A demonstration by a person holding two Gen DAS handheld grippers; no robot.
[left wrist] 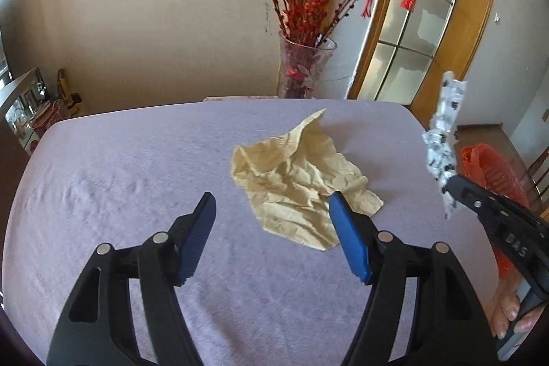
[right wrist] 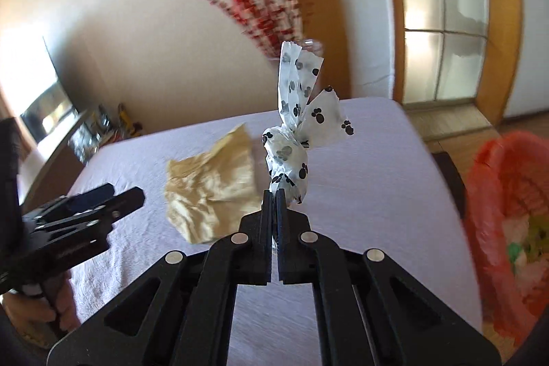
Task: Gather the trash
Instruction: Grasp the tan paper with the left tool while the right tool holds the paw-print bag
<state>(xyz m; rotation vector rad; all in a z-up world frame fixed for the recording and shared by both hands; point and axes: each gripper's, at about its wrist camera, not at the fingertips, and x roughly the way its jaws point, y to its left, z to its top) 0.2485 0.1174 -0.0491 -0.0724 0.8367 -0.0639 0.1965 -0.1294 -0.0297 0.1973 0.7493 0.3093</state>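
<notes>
Paw-print wrapper (right wrist: 291, 139) pinched upright in right gripper (right wrist: 274, 194); red bin (right wrist: 507, 215) off to its right.
Left gripper (left wrist: 271, 204), jaws open, nearer crumpled yellow paper (left wrist: 295, 180) on desk (left wrist: 120, 167).

A: What does the right gripper (right wrist: 273, 194) hold?
B: A paw-print wrapper (right wrist: 291, 139), pinched upright above the bench (right wrist: 377, 194); crumpled tan paper (right wrist: 209, 187) lies behind it; the left gripper (right wrist: 116, 196) sits left; an orange-lined bin (right wrist: 507, 228) stands right.

White wrapper (right wrist: 291, 139) with black paw prints, beige paper (left wrist: 298, 177), lilac tablecloth (left wrist: 137, 167), orange-red basket (right wrist: 507, 194).
</notes>
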